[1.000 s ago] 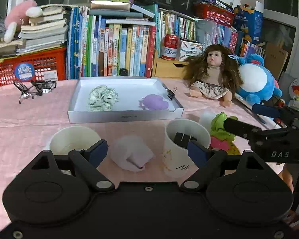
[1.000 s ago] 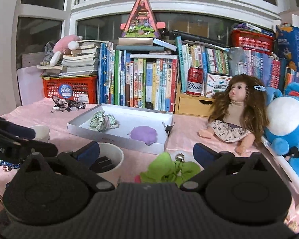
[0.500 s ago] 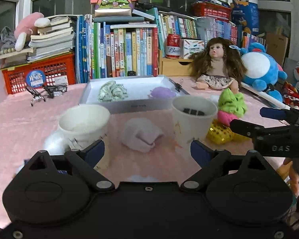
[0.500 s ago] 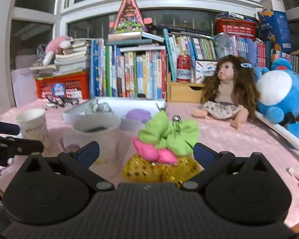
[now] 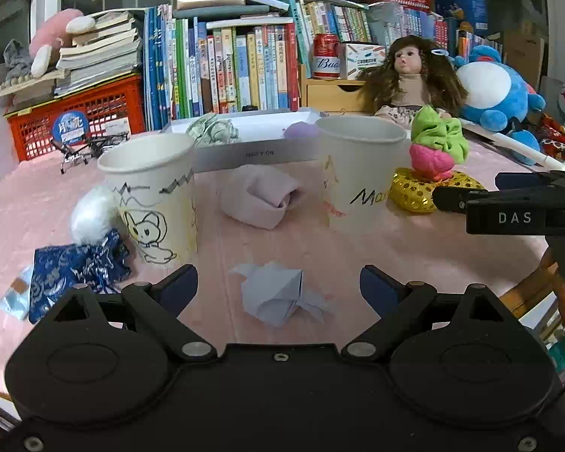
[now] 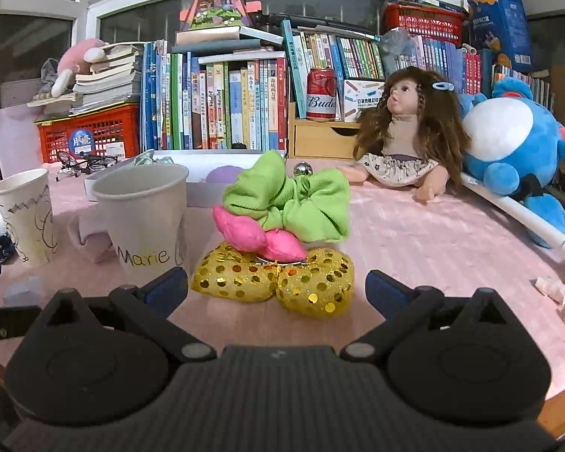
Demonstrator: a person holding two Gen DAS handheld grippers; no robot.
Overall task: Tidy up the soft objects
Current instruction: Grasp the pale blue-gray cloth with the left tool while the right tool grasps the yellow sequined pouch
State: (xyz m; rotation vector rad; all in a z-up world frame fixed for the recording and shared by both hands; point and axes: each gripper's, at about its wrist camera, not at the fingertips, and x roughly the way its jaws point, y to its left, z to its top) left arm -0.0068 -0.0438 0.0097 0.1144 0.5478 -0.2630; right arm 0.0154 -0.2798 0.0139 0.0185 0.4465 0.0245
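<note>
My left gripper point(image 5: 278, 288) hangs low over the pink tablecloth with its jaws wide open. A crumpled white paper wad point(image 5: 278, 293) lies on the cloth between the fingertips, untouched. Beyond it lies a folded pale pink cloth point(image 5: 261, 197) between two paper cups point(image 5: 150, 192) point(image 5: 359, 173). My right gripper point(image 6: 278, 288) is open too. Just ahead of it sits a gold sequined bow point(image 6: 278, 275) with a pink soft piece point(image 6: 256, 235) and a green scrunchie point(image 6: 293, 199) piled on top. The right gripper point(image 5: 467, 187) also shows at the right of the left wrist view.
A white box tray point(image 5: 252, 150) behind the cups holds a green-white scrunchie point(image 5: 213, 130) and a purple piece point(image 5: 301, 130). A blue pouch point(image 5: 75, 267) and a white pompom point(image 5: 92, 218) lie left of the near cup. A doll point(image 6: 403, 139), a blue plush point(image 6: 516, 150) and books stand behind.
Both grippers have sunk toward the table. The paper wad and blue pouch have come into the left view. The gold bow pile now looms close before the right fingers.
</note>
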